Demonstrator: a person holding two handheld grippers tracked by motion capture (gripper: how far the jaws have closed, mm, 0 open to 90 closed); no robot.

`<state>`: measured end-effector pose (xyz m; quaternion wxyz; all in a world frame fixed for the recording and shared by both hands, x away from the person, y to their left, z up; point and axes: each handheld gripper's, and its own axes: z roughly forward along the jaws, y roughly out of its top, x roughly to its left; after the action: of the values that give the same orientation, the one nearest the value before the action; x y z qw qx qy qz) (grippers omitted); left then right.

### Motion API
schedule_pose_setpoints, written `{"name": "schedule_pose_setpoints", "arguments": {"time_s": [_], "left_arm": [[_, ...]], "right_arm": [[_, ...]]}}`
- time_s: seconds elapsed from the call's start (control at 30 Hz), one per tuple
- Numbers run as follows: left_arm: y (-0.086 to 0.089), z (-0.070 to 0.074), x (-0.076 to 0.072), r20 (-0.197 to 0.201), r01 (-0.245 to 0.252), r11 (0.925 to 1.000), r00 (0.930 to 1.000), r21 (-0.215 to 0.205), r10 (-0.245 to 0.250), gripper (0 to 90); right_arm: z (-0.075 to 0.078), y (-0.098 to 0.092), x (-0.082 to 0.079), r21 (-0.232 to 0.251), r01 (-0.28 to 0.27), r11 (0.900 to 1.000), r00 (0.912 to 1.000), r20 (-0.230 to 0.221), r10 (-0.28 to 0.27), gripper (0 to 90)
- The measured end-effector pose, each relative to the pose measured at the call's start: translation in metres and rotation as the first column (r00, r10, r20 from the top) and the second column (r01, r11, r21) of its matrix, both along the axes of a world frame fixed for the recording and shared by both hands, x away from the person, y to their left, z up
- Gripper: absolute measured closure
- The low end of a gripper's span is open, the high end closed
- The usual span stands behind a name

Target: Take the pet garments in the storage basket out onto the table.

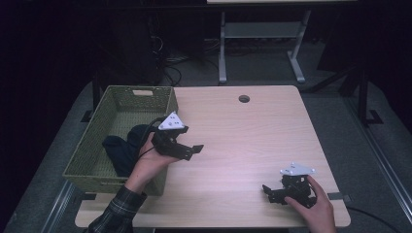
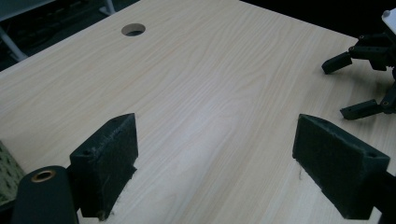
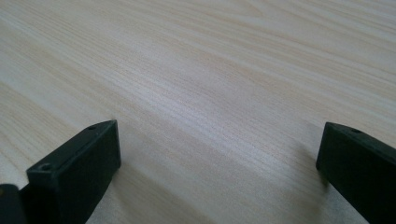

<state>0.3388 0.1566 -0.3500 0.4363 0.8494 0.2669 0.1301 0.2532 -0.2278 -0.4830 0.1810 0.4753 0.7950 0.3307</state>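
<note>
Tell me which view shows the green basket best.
The high view: the green basket sits whole at the table's left edge, dark cloth inside. The left gripper view catches just a sliver of its weave at the lower left.

Hand-held gripper (image 3: 219, 172) jaws spread over bare table (image 3: 210, 70).

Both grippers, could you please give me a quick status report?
Left gripper open, held beside the basket. Right gripper open, low over bare table. Dark cloth in basket. Nothing between the jaws.
</note>
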Motion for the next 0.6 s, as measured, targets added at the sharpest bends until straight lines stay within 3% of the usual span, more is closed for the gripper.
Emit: {"name": "schedule_pose_setpoints", "arguments": {"time_s": [0.6], "left_arm": [[0.043,0.009,0.004,-0.013,-0.065,0.9979,0.9978,0.004,0.065,13.7]], "right_arm": [[0.000,0.000,0.000,0.002,0.002,1.000,1.0000,-0.001,-0.002,0.0]]}}
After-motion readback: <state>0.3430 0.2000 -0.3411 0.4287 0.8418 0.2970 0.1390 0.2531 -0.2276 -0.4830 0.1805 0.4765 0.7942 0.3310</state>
